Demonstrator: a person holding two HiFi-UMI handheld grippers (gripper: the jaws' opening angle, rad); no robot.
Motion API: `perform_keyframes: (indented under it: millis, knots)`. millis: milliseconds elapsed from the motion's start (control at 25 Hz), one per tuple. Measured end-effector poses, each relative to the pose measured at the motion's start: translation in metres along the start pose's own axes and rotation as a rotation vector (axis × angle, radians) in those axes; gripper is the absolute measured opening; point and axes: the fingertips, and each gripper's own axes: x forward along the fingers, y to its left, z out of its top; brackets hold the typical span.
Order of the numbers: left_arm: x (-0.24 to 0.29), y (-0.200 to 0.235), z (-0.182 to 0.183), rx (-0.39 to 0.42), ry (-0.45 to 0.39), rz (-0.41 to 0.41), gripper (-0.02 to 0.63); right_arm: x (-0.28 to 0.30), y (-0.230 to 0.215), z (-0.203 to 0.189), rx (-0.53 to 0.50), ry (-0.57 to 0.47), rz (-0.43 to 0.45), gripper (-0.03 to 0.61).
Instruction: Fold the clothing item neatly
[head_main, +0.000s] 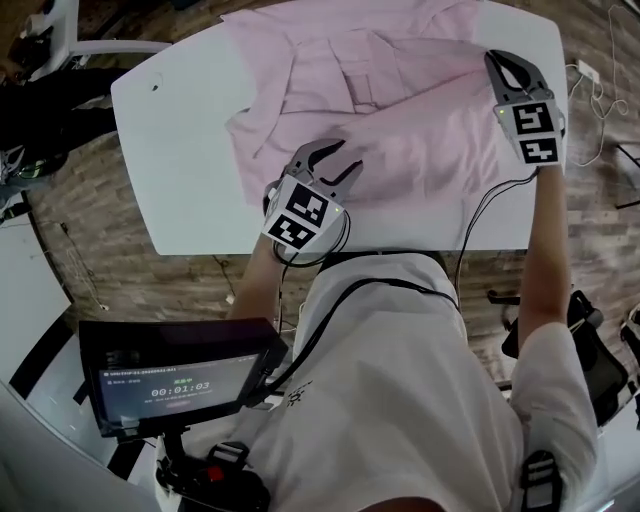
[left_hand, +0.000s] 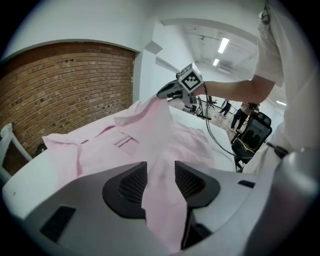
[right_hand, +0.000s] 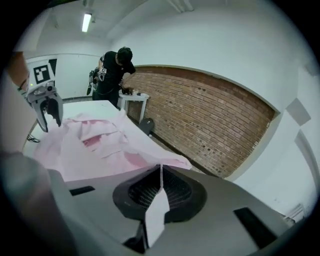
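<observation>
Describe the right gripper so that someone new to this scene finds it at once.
On the white table lies a pink shirt; the right gripper sits at its far right corner. Unlike the left gripper, whose fingers stand apart at the near edge, its fingers are closed on the shirt's edge.

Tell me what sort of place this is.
Probably an indoor lab or studio set up for recording demonstrations, not a home: a white table holding a pink shirt, a screen showing a timer, and a brick wall with ceiling strip lights.
</observation>
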Motion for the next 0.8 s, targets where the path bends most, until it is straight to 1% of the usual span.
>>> perform_keyframes:
  millis: [80,160,200,280,360,440,560,680,720,800]
  knots:
    - [-0.007,0.014,-0.006,-0.018,0.013,0.059,0.176,0.025,-0.030,-0.002,0.000,0.020,-0.017,0.015]
    - [-0.015,0.030,-0.016,-0.046,0.031,0.110,0.176,0.050,-0.045,-0.015,0.020,0.071,-0.001,0.016]
    - [-0.018,0.037,-0.022,-0.061,0.042,0.129,0.176,0.062,-0.046,-0.025,0.037,0.104,0.022,0.017]
    - [-0.024,0.049,-0.037,-0.085,0.073,0.156,0.176,0.080,-0.041,-0.046,0.070,0.165,0.072,0.039]
    - [-0.029,0.059,-0.062,-0.088,0.123,0.190,0.176,0.083,-0.039,-0.058,0.097,0.192,0.089,0.071]
    - [-0.038,0.068,-0.077,-0.046,0.155,0.232,0.176,0.069,-0.046,-0.056,0.142,0.167,0.069,0.075]
    - [-0.054,0.083,-0.084,0.080,0.174,0.281,0.177,0.039,-0.052,-0.047,0.201,0.096,0.031,0.075]
    - [-0.064,0.104,-0.094,0.218,0.274,0.341,0.179,0.008,-0.039,-0.044,0.226,0.053,0.018,0.075]
    - [-0.066,0.110,-0.099,0.250,0.308,0.360,0.179,-0.002,-0.034,-0.045,0.235,0.045,0.015,0.075]
    - [-0.067,0.115,-0.110,0.294,0.361,0.359,0.183,-0.018,-0.023,-0.047,0.247,0.039,0.010,0.075]
